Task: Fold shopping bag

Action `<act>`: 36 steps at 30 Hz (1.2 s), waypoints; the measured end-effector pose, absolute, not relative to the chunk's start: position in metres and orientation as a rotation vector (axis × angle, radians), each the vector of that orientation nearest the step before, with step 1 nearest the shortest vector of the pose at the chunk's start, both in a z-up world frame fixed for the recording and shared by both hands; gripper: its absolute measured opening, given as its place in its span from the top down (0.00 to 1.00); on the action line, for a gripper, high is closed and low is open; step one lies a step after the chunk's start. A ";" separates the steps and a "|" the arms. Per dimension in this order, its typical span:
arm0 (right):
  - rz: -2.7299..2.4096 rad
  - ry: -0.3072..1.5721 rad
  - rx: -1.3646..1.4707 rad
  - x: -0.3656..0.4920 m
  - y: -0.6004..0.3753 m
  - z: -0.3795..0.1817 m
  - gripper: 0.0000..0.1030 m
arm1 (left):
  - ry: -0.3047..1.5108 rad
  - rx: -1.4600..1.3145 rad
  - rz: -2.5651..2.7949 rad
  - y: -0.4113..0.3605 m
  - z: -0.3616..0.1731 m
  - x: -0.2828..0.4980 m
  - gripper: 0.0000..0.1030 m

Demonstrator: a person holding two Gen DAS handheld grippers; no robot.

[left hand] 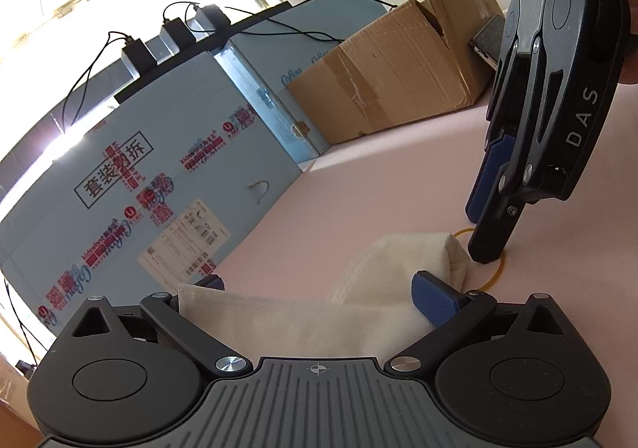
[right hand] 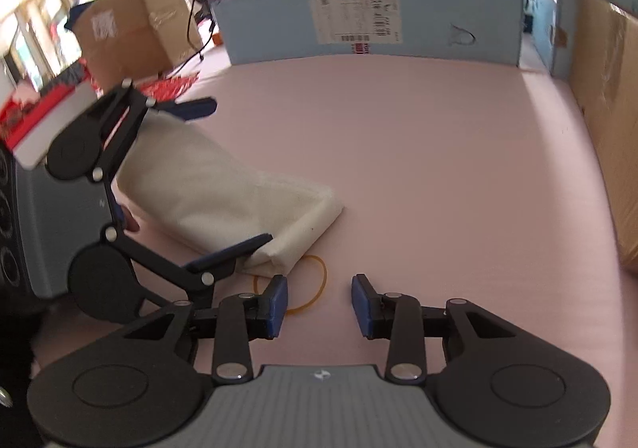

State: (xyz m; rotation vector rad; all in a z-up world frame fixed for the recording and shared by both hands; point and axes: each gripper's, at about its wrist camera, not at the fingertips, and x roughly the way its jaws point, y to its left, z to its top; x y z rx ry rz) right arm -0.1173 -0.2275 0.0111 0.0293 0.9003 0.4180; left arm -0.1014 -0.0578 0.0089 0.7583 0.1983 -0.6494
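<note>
The shopping bag, already folded into a cream bundle, lay on the pink counter, with one end lifted toward the left gripper. That gripper's jaws stood wide, one blue pad on either side of the bundle, straddling it rather than pinching it; whether the pads actually touched the cloth could not be told. This bracketing probably served to keep the folds from springing open.

A yellow rubber band lay flat on the counter, touching the bundle's near corner. The right gripper hovered low over it with jaws apart and empty, its left finger over the band's loop. In the left wrist view that gripper pointed steeply down, its tip at the band. It seemed placed to pick up the band so that the bundle could be bound.

Blue cartons and a brown cardboard box walled the counter's far edge.
</note>
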 end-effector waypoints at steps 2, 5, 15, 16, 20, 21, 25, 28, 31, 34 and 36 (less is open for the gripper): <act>0.483 0.944 0.195 -0.113 -0.241 0.006 0.99 | 0.198 0.759 -0.651 -0.057 0.008 -0.103 0.02; 0.516 0.958 0.347 -0.111 -0.252 -0.002 0.99 | 0.200 0.757 -0.653 -0.057 0.008 -0.104 0.02; 0.539 0.965 0.519 -0.107 -0.260 -0.008 0.76 | 0.203 0.752 -0.656 -0.056 0.008 -0.103 0.02; 0.546 0.957 0.493 -0.106 -0.257 -0.006 0.70 | 0.203 0.752 -0.656 -0.056 0.008 -0.103 0.02; 0.563 0.912 0.281 -0.114 -0.235 0.006 0.66 | 0.202 0.753 -0.657 -0.056 0.008 -0.102 0.02; 0.563 0.907 0.247 -0.116 -0.232 0.007 0.66 | 0.202 0.752 -0.657 -0.056 0.008 -0.101 0.02; 0.564 0.895 0.126 -0.119 -0.222 0.011 0.69 | 0.202 0.752 -0.656 -0.057 0.008 -0.103 0.02; 0.551 0.915 0.163 -0.114 -0.229 0.009 0.86 | 0.203 0.751 -0.655 -0.057 0.008 -0.103 0.02; 0.531 0.914 0.128 -0.114 -0.230 0.007 0.99 | 0.204 0.750 -0.654 -0.058 0.007 -0.104 0.02; 0.537 0.893 0.188 -0.118 -0.236 0.004 0.99 | 0.204 0.750 -0.653 -0.058 0.007 -0.105 0.02; 0.542 0.885 0.322 -0.117 -0.248 -0.001 0.99 | 0.204 0.750 -0.653 -0.058 0.007 -0.105 0.02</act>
